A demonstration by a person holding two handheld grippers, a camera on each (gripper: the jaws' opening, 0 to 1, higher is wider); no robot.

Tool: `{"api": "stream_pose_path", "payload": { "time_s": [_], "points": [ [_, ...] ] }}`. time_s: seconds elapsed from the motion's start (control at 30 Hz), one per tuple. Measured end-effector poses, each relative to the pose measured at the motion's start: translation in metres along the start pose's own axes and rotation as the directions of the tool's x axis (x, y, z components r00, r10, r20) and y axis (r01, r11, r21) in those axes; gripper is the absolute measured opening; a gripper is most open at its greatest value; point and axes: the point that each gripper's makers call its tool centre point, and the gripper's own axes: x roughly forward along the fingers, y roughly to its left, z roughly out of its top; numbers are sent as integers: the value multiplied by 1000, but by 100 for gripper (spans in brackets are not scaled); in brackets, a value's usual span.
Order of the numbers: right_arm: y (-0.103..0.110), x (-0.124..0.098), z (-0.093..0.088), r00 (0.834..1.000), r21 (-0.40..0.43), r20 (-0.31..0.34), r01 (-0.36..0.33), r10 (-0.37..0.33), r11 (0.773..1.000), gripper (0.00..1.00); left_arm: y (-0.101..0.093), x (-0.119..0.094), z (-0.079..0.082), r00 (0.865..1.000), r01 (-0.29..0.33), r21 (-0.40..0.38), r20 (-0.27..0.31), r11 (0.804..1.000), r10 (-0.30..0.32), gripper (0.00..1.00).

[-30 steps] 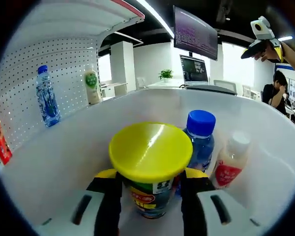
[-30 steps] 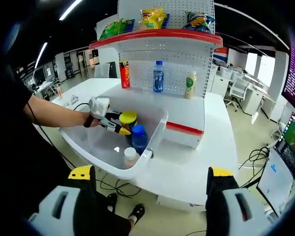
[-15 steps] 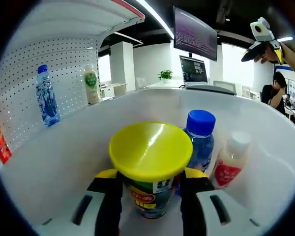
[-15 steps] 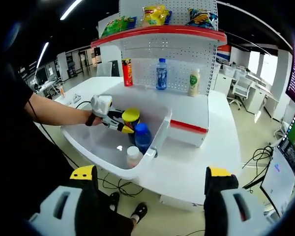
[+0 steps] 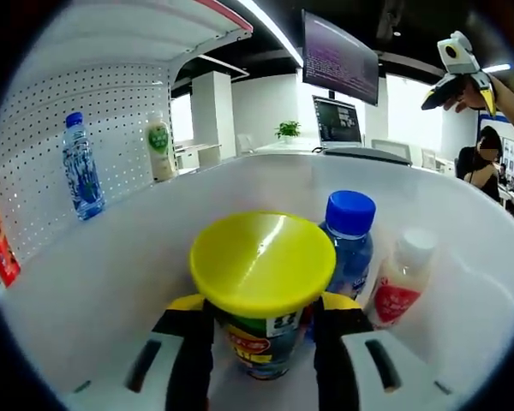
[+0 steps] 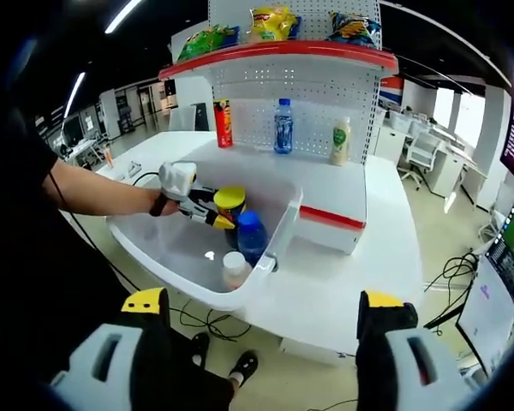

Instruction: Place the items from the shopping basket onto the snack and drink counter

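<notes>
Yellow-lidded can (image 5: pixel 262 291) stands upright, clamped by left gripper (image 5: pixel 262 342) jaws; right gripper (image 6: pixel 264 338) jaws spread.

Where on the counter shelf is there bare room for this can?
Free: the white counter between the red chip can and blue water bottle, and its front. Crowded: basket around the yellow-lidded can, held by the left gripper.

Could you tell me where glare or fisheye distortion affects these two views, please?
Left gripper view: ceiling light streaks across the yellow lid, and the basket wall bows into a curve. Right gripper view: the shelf bends, with bright windows at right.
</notes>
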Motion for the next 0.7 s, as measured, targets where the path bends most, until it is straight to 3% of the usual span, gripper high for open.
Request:
{"api": "stream_pose_path", "payload": {
  "time_s": [0.6,0.7],
  "points": [
    [4,0,-5,1000,-22,-20,-14,14,1000,86,-3,-8,1,1000,6,2,-12,1000,-6,46],
    [3,1,-6,1000,-22,-22,-13,13,1000,86,0,-12,4,1000,2,-38,5,999,-2,46]
  ]
}}
